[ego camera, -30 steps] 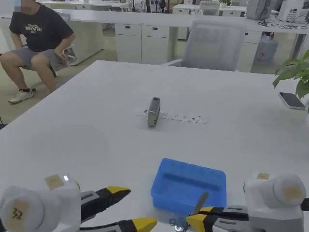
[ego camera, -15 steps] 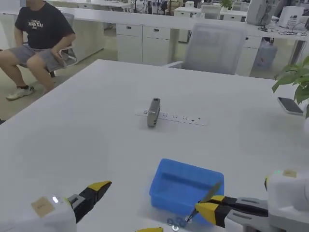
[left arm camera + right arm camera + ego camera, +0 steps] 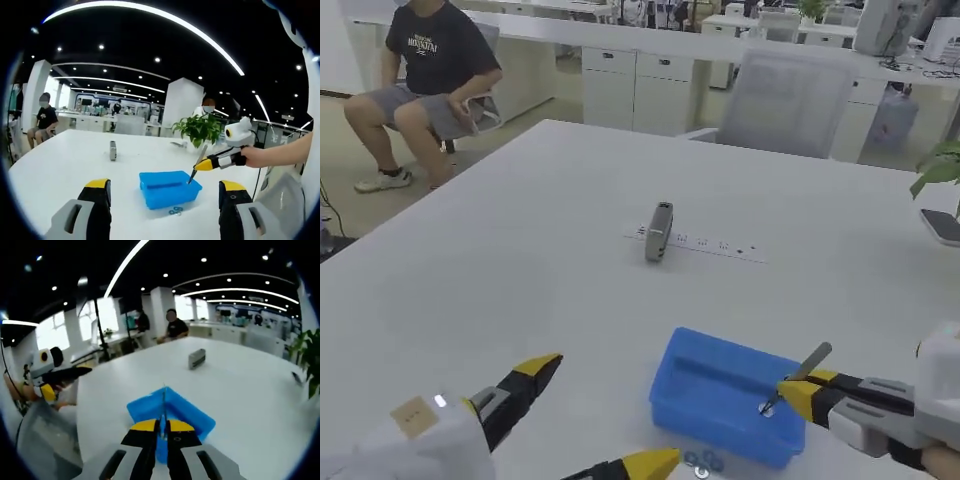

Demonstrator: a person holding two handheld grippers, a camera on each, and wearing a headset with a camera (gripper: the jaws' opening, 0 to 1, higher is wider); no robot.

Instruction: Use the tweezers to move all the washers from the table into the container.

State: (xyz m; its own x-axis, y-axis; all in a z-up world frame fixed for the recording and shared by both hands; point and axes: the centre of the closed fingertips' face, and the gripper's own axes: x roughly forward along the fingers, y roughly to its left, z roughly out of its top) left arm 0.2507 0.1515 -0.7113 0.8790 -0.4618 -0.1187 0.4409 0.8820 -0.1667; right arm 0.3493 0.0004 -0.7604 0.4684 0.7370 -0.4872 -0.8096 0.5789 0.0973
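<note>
Left hand-held gripper [image 3: 610, 410] jaws wide apart, right hand-held gripper [image 3: 792, 391] clamping tweezers [image 3: 812, 358]

Counter [image 3: 520, 260] looked down on from the head view, facing forward, blue container [image 3: 705, 408] seen low and from farther off by the left gripper view, closely from above by the right gripper view, shared by all three.

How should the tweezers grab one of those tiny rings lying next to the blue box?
Probably pinch one washer across its rim, coming down from above on the near side: they lie flat on the table, and the blue container walls off the far side.
</note>
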